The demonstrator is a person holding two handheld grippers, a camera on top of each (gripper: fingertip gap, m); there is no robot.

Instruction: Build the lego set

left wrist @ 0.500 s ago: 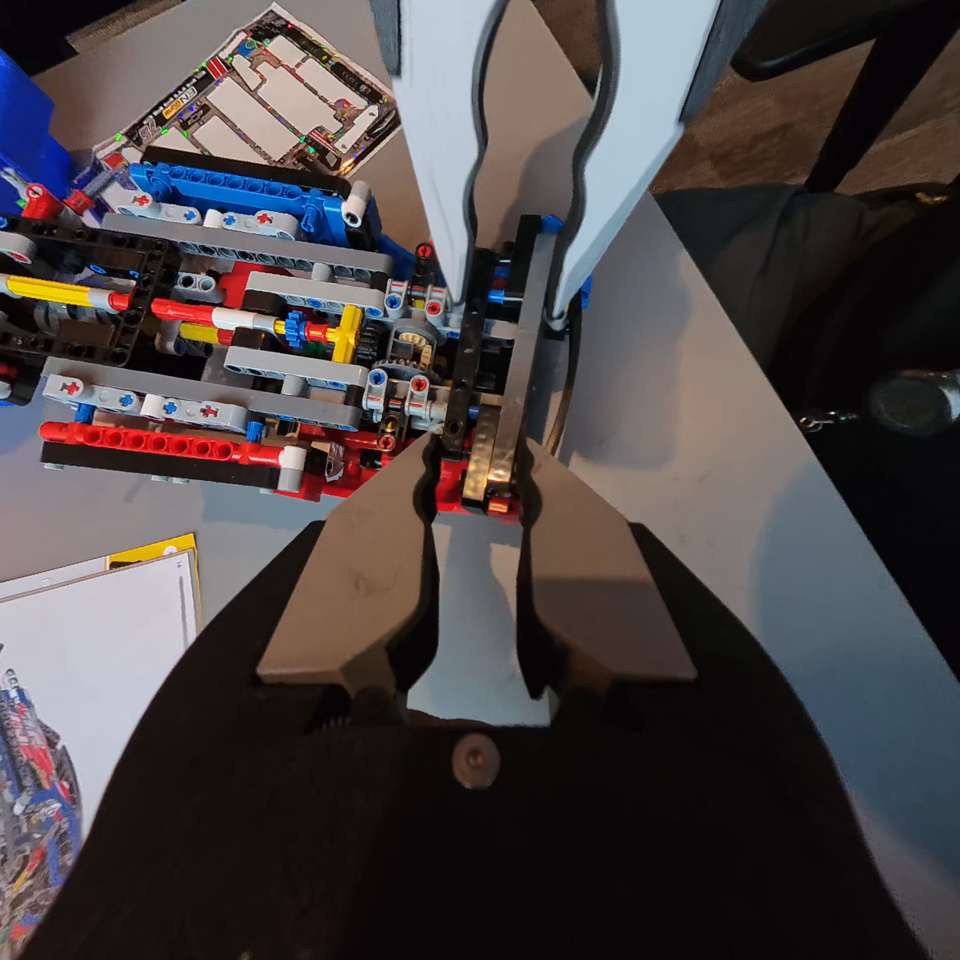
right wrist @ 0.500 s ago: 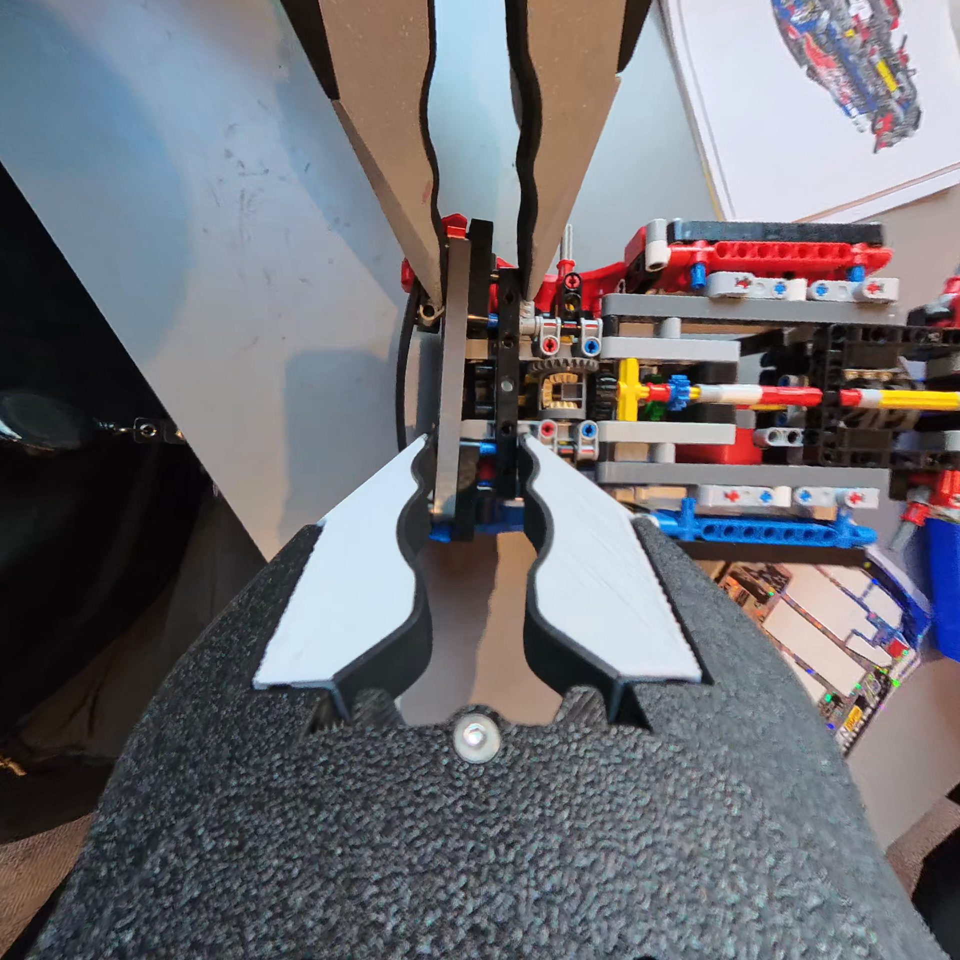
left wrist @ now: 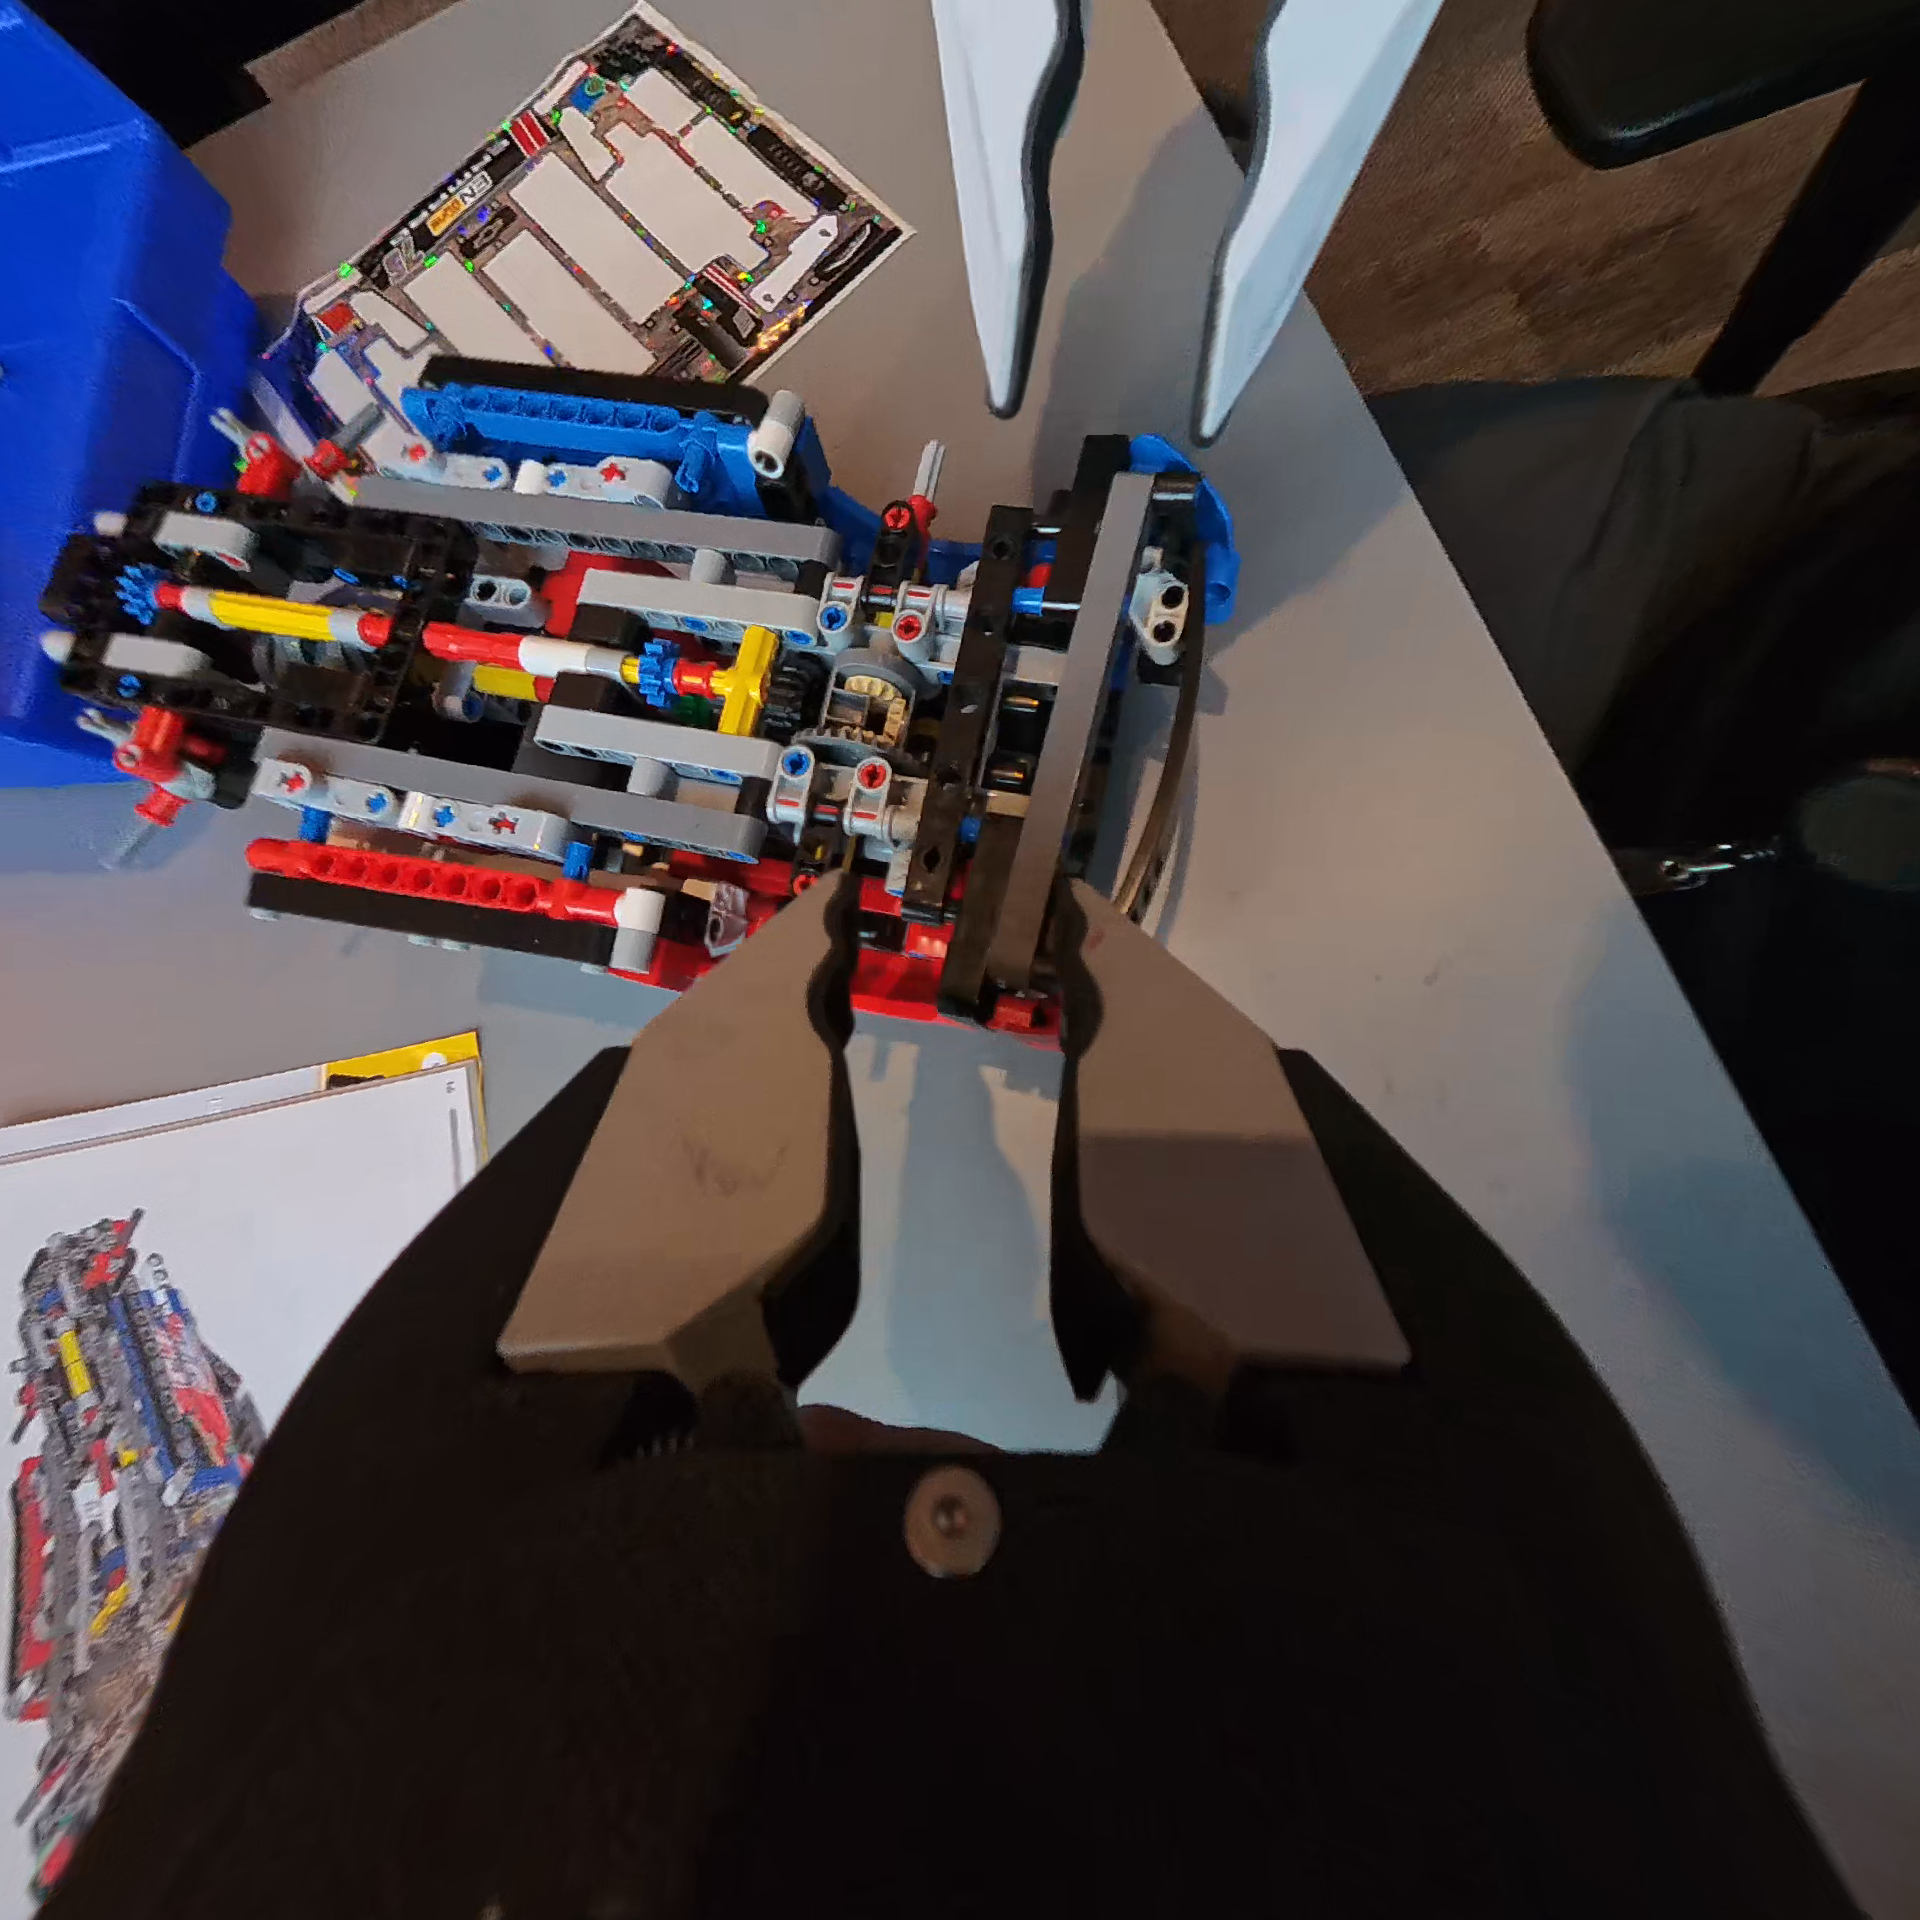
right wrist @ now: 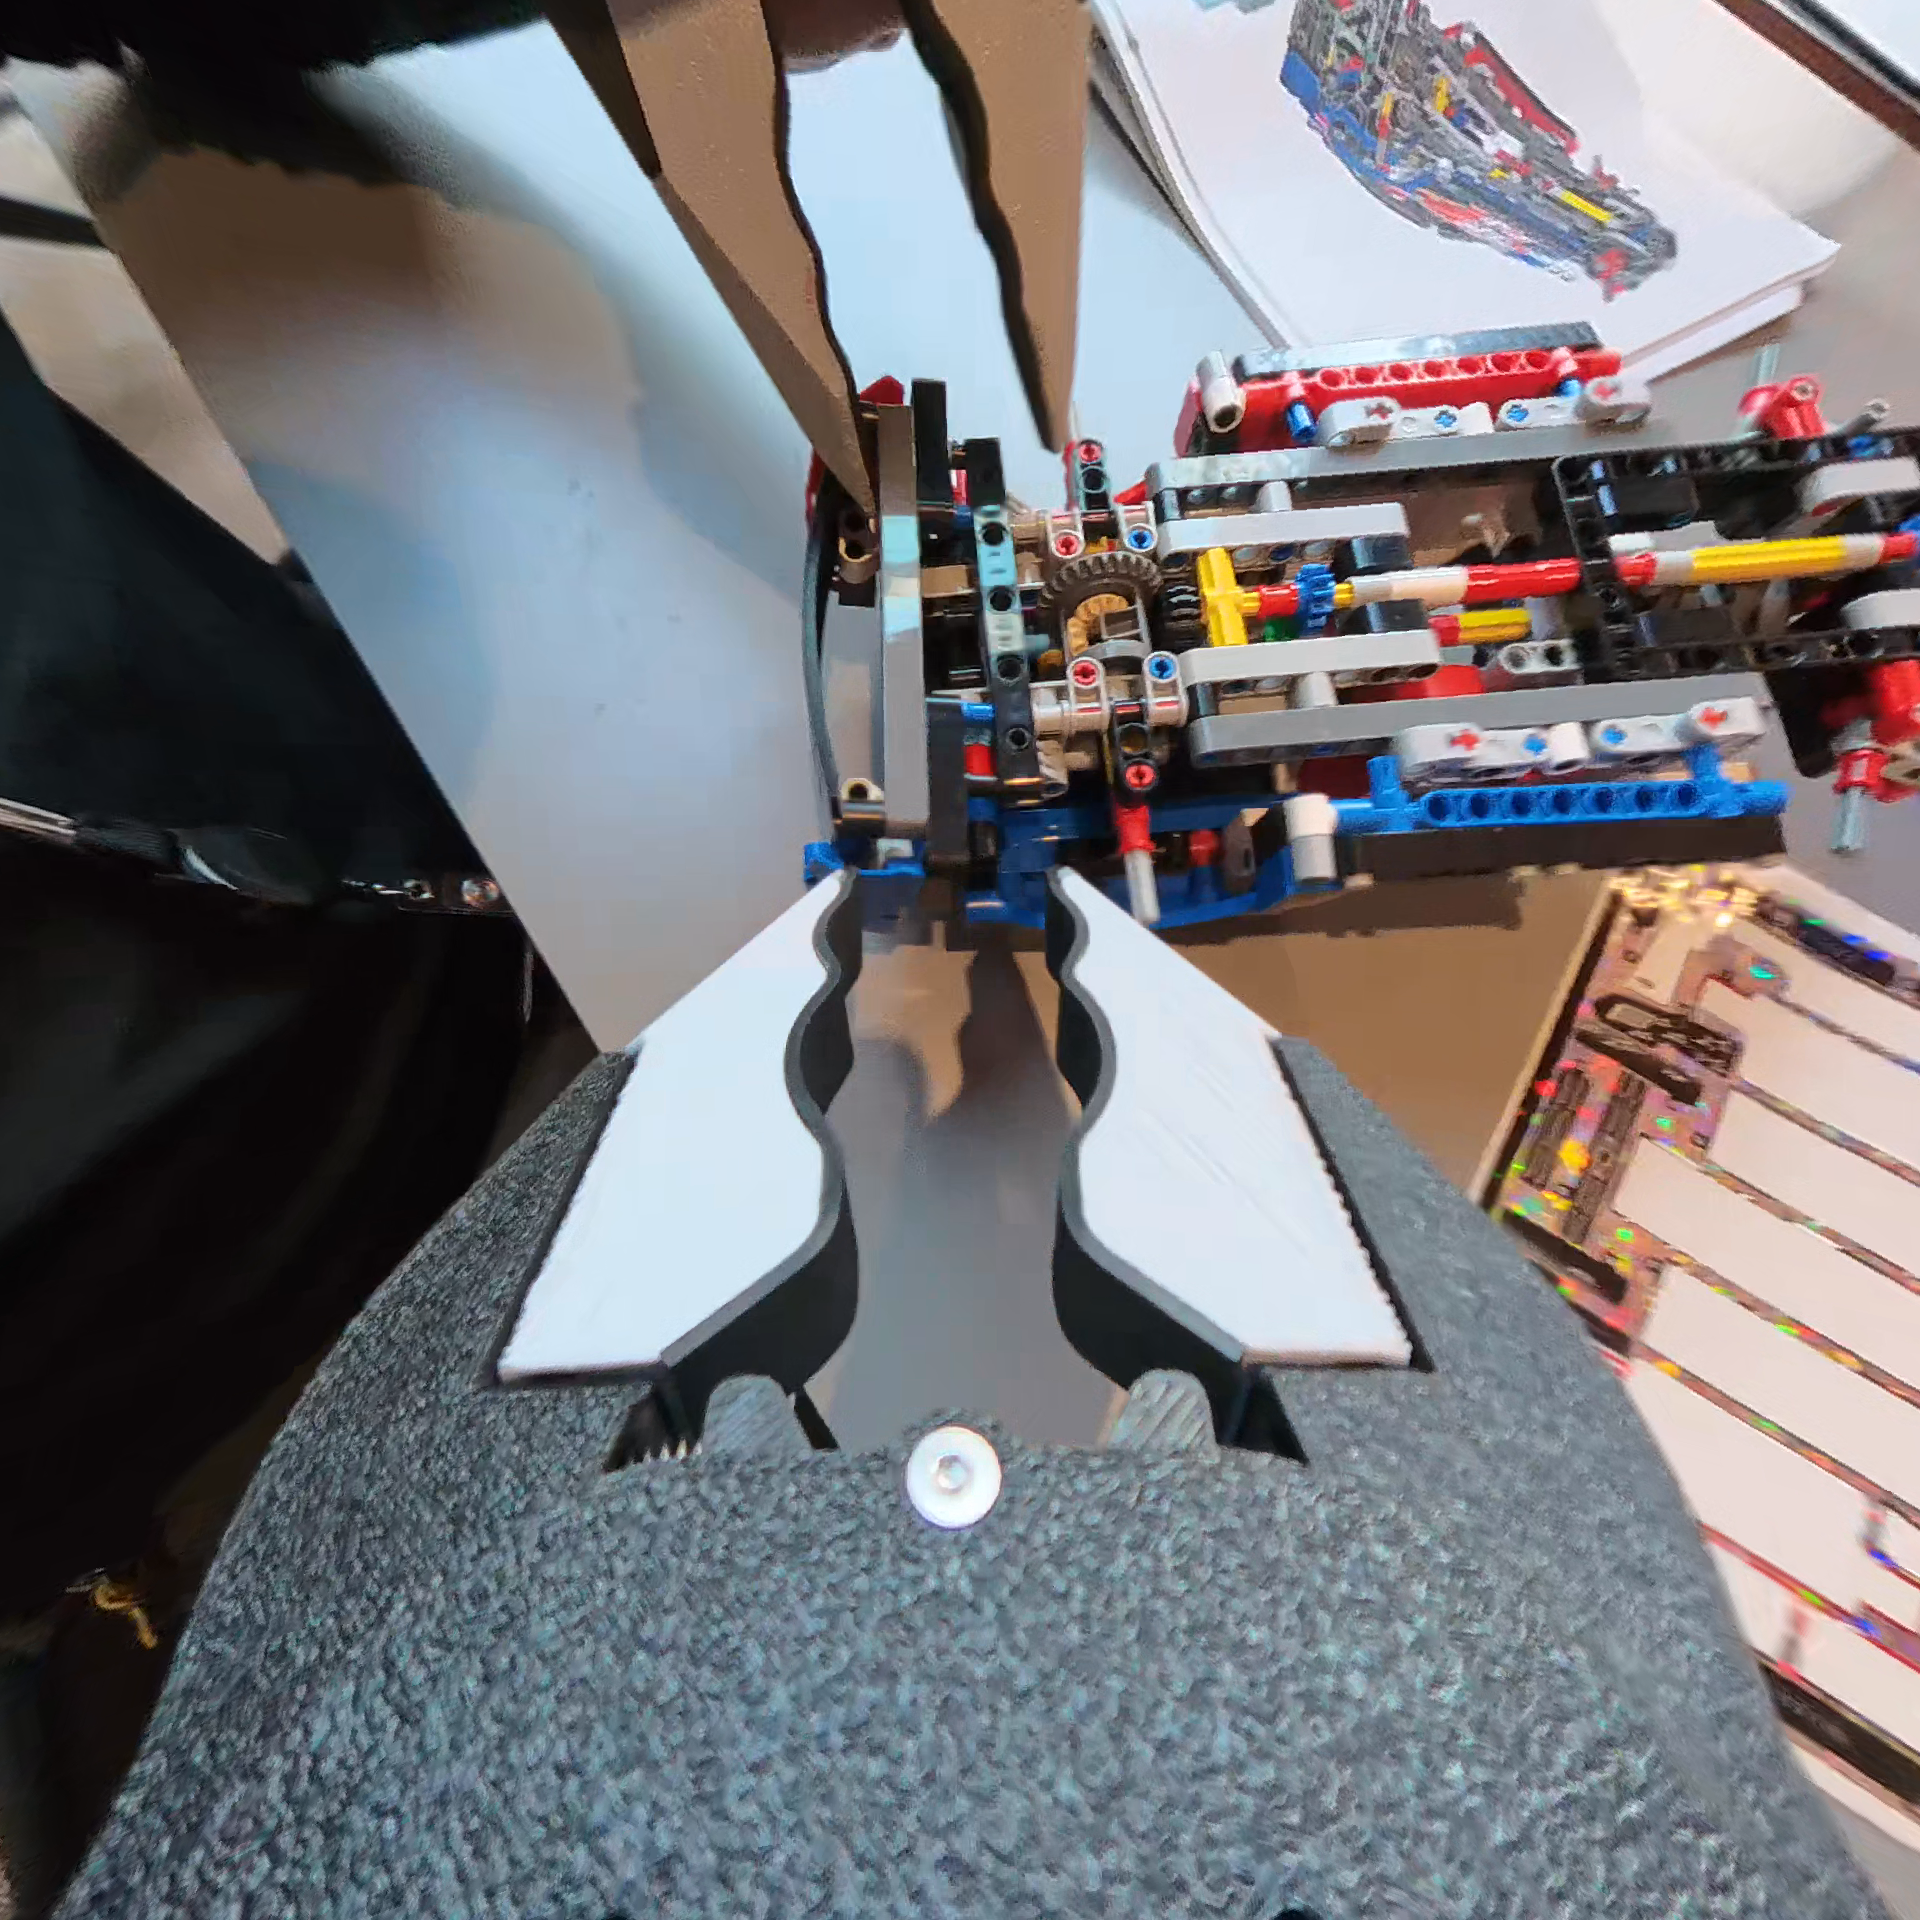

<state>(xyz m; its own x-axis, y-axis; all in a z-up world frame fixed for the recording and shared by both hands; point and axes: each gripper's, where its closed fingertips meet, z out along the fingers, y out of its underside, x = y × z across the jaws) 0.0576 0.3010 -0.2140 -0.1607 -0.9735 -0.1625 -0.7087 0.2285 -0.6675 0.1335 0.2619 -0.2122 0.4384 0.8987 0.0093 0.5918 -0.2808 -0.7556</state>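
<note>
1. The lego model [left wrist: 644, 675] lies lengthwise on the grey counter [left wrist: 1403, 1039], a long frame of grey, black, red and blue beams with a yellow and red axle along its middle
2. At the end of the model nearest the counter edge stands a black and dark grey end frame [left wrist: 1029, 727], set crosswise to the long beams
3. The left gripper [left wrist: 951, 935] has its jaws parted, one brown finger on each side of the red-cornered end of that end frame; whether the pads truly press it is hard to judge, though one tip seems to touch the frame's outer face in the right wrist view
4. The right gripper [right wrist: 951, 894] also has its jaws apart, holding nothing; its pale fingertips sit just off the blue corner of the model, apart from the plastic
5. In the left wrist view the right gripper hangs beyond the blue corner of the model, with a clear gap between its tips and the bricks
6. A sticker sheet [left wrist: 623, 229] with shiny edges lies on the counter just beyond the blue side of the model
7. An instruction booklet [left wrist: 208, 1247] showing a picture of the finished build lies near the model's red side
8. A blue bin [left wrist: 94, 416] stands against the far end of the model, opposite the end frame
9. A black bag or cloth [left wrist: 1714, 644] sits past the counter edge, beside the end frame's side of the model
</note>
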